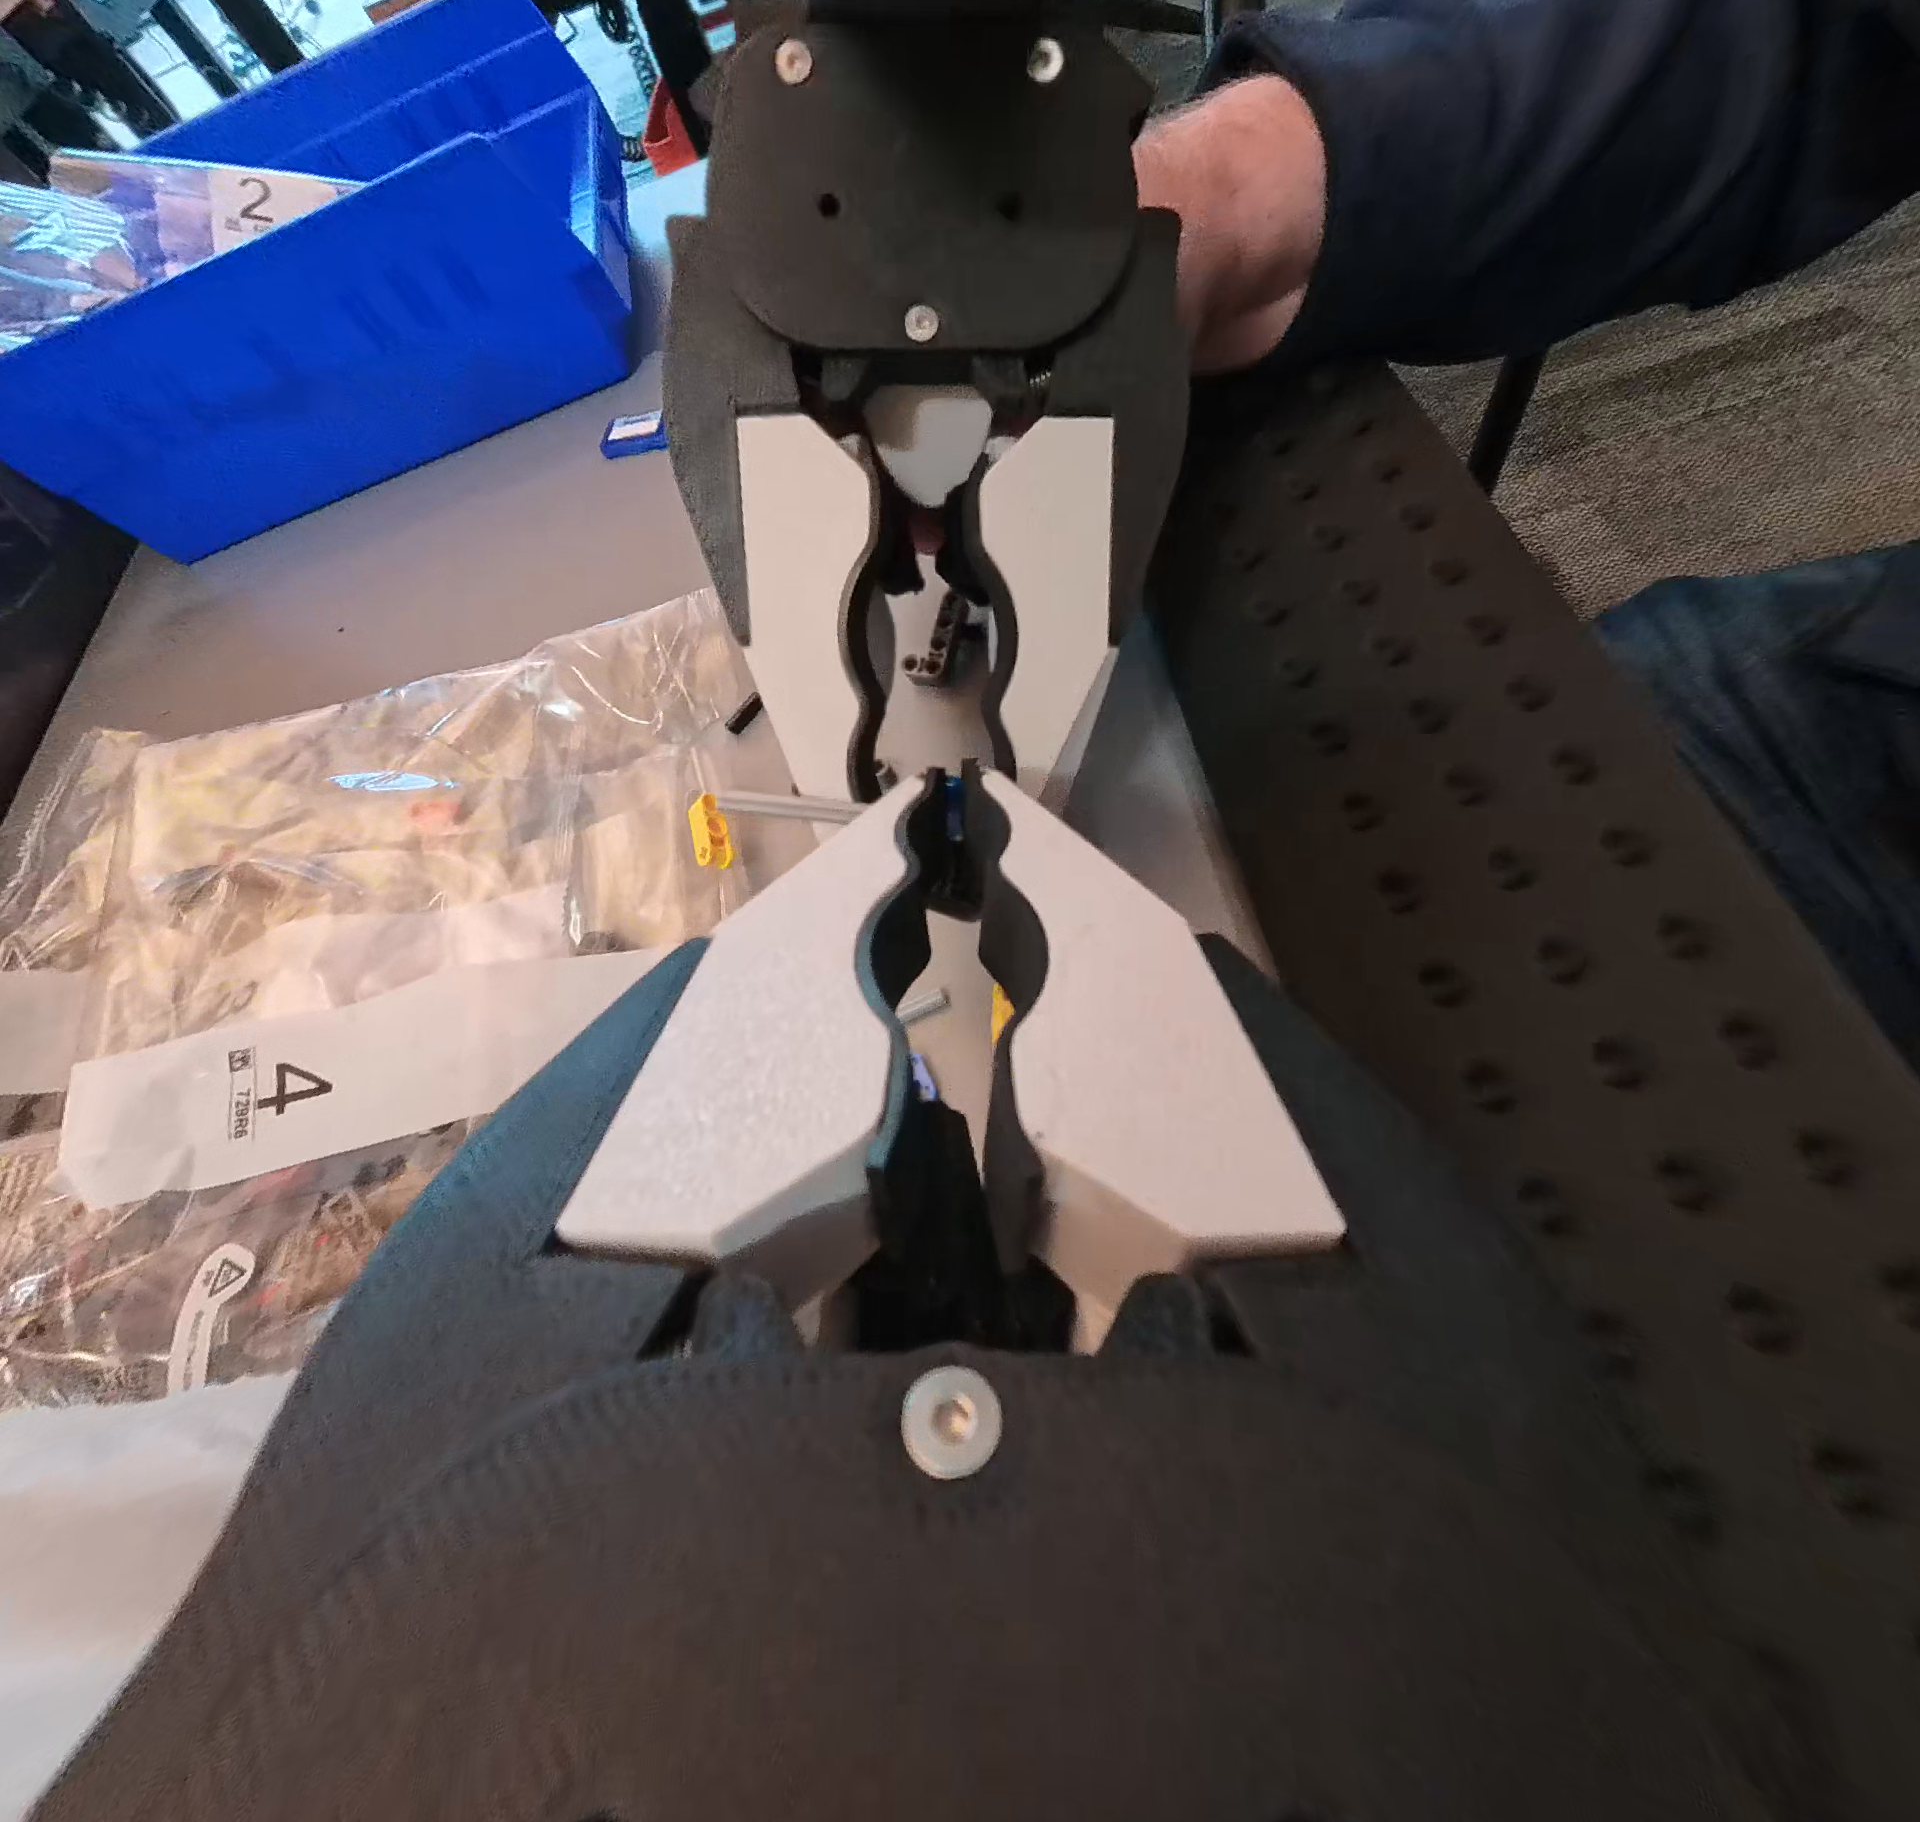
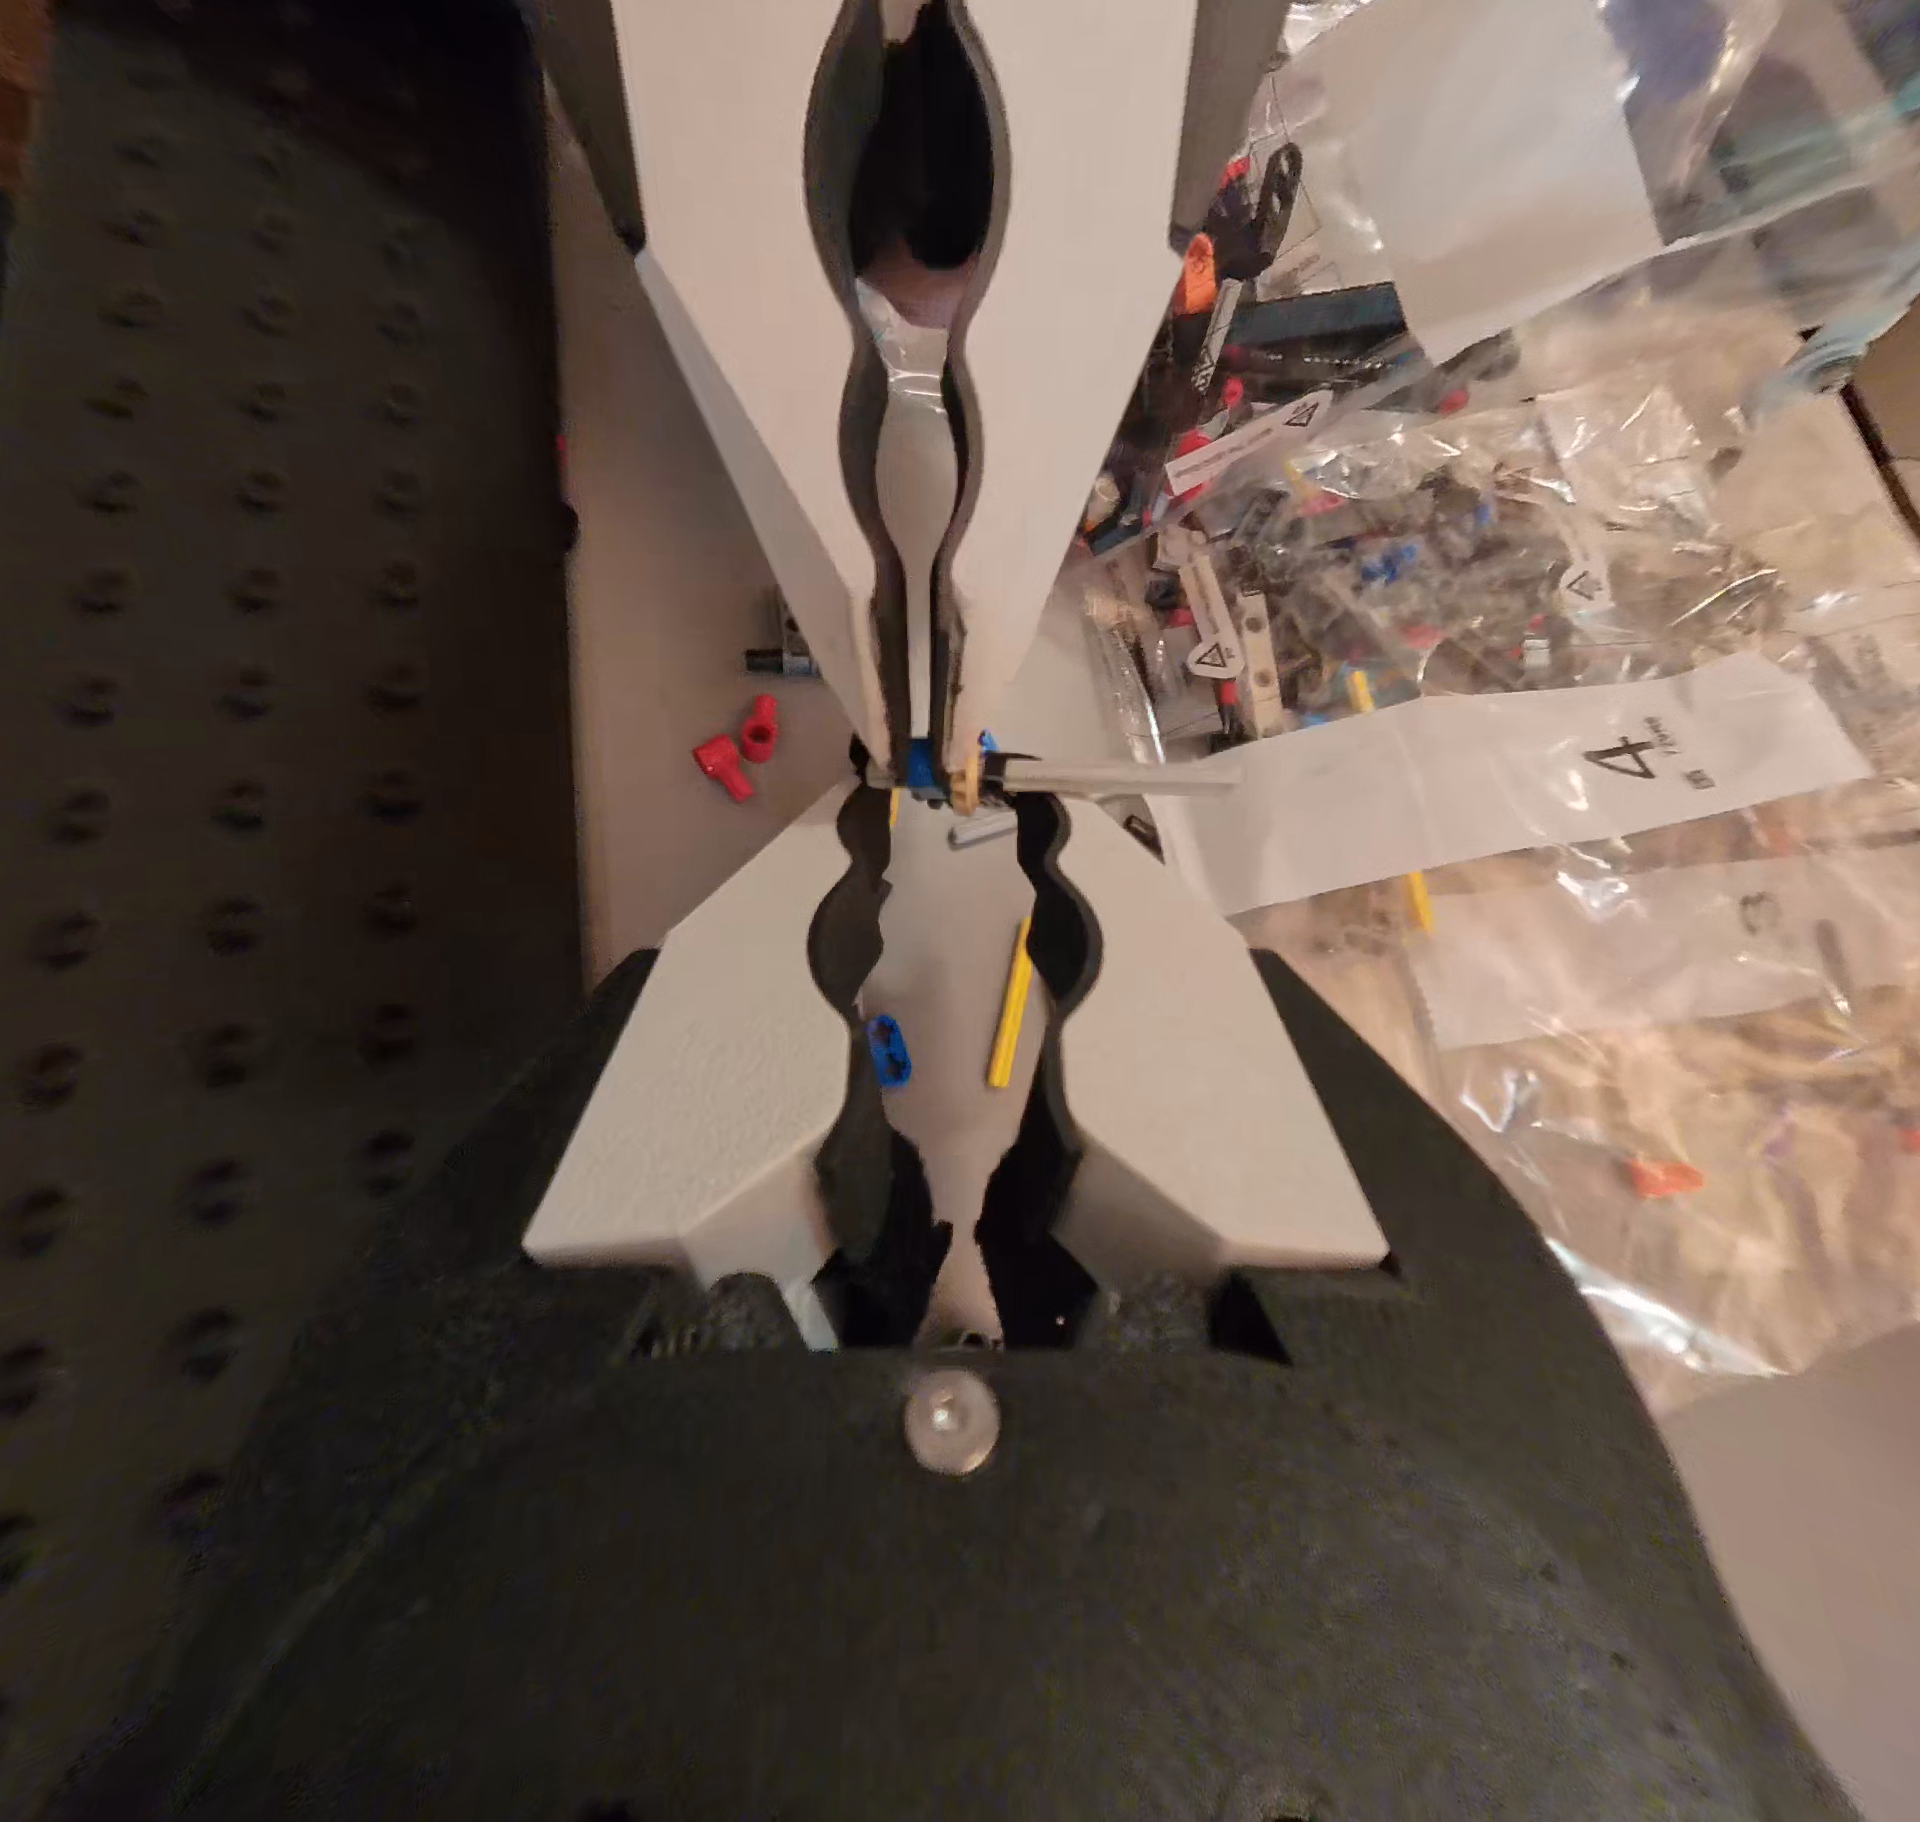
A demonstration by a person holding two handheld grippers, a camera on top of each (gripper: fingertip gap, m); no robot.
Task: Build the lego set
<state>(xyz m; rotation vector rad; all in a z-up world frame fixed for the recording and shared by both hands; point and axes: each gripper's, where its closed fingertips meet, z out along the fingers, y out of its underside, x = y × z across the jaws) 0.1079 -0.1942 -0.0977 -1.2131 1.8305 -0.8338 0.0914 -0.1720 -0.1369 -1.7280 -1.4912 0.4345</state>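
Observation:
My left gripper (image 1: pixel 951 785) is shut on a small assembly: a blue piece (image 2: pixel 917 764) with a tan bush (image 2: pixel 971 770) and a grey axle (image 2: pixel 1122 777) sticking out sideways. The blue piece also shows between the pads in the left wrist view (image 1: pixel 952 816). The axle (image 1: pixel 790 806) points towards a yellow connector (image 1: pixel 713 830). My right gripper (image 2: pixel 951 801) faces the left one tip to tip, its jaws apart on either side of the assembly, holding nothing. It also shows in the left wrist view (image 1: pixel 930 770). The left gripper (image 2: pixel 920 728) comes in from the top of the right wrist view.
A black perforated board (image 1: pixel 1558 837) lies along one side. Clear bags of parts (image 2: pixel 1558 629) lie on the other, also in the left wrist view (image 1: pixel 312 889). A blue bin (image 1: pixel 312 338) stands behind. Two red pieces (image 2: pixel 732 754), a blue connector (image 2: pixel 888 1050) and a yellow axle (image 2: pixel 1010 1003) lie loose on the table. A hand (image 1: pixel 1236 214) holds the right gripper. My right fingertips sit around 4 cm from my left ones.

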